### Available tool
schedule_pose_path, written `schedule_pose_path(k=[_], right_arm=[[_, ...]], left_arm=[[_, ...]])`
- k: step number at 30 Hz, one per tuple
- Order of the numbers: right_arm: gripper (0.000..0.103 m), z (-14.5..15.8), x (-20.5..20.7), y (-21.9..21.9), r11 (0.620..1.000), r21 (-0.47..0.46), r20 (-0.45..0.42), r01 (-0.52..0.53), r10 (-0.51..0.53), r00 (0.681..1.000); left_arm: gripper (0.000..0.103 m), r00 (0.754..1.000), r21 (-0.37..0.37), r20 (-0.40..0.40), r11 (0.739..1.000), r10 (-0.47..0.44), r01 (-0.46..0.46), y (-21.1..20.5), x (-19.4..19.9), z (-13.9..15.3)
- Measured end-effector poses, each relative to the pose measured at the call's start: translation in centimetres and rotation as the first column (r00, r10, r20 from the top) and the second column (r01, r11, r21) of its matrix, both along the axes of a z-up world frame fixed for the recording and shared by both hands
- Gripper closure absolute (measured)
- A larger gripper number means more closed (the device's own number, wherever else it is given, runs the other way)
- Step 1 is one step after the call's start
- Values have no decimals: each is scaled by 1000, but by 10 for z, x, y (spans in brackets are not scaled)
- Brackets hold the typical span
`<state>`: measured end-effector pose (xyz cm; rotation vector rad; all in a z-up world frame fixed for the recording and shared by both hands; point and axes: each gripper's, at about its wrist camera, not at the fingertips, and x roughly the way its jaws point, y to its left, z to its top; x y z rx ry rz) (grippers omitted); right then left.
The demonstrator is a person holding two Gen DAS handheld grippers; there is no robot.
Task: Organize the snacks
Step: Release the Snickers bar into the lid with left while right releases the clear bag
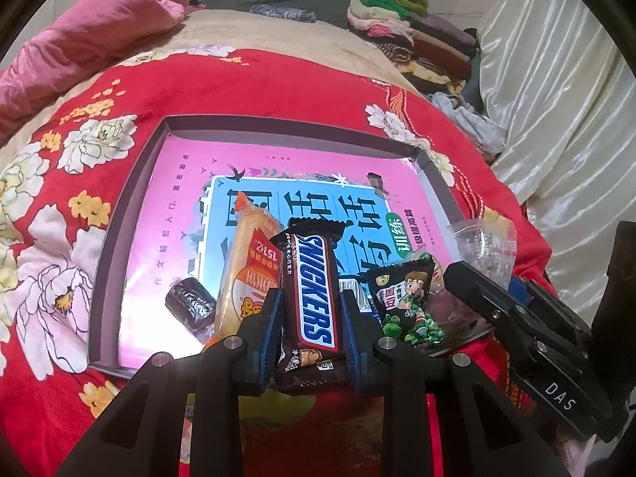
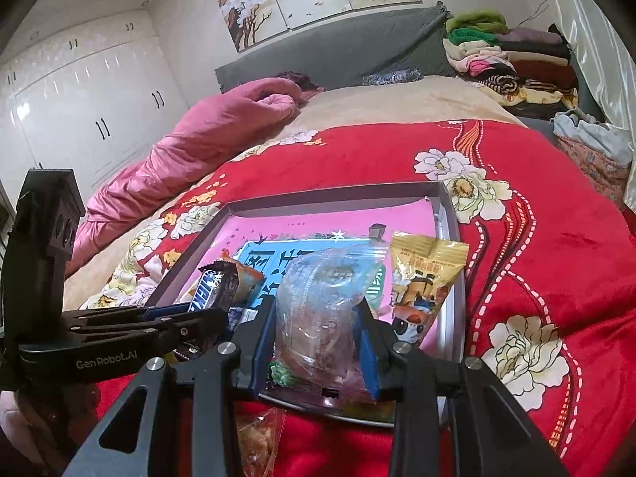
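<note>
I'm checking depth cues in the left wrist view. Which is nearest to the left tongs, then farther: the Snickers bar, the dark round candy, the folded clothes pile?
1. Snickers bar: clamped between the left tongs.
2. Dark round candy: in the tray, just left of the tongs.
3. Folded clothes pile: far back, upper right, on the bed.

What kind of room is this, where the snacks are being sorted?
Most likely a bedroom in a home. The shallow grey cardboard tray lies on a red floral bed blanket, with glossy white wardrobe doors and a stack of folded clothes behind.
</note>
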<state>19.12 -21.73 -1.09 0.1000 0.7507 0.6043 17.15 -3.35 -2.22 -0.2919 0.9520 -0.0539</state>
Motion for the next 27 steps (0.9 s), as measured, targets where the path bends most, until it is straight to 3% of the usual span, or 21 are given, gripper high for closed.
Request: schedule_pose_path(k=[20,27], right_arm=[[49,10,-3,-12,999,21,42,26,-27,999],[48,16,-6,-14,999,31,65,23,-25,998]], left_arm=[[71,1000,-5,-2,1000,3,-3,5,-1,4],[62,1000,-9,9,1000,9,-9,8,-4,10]])
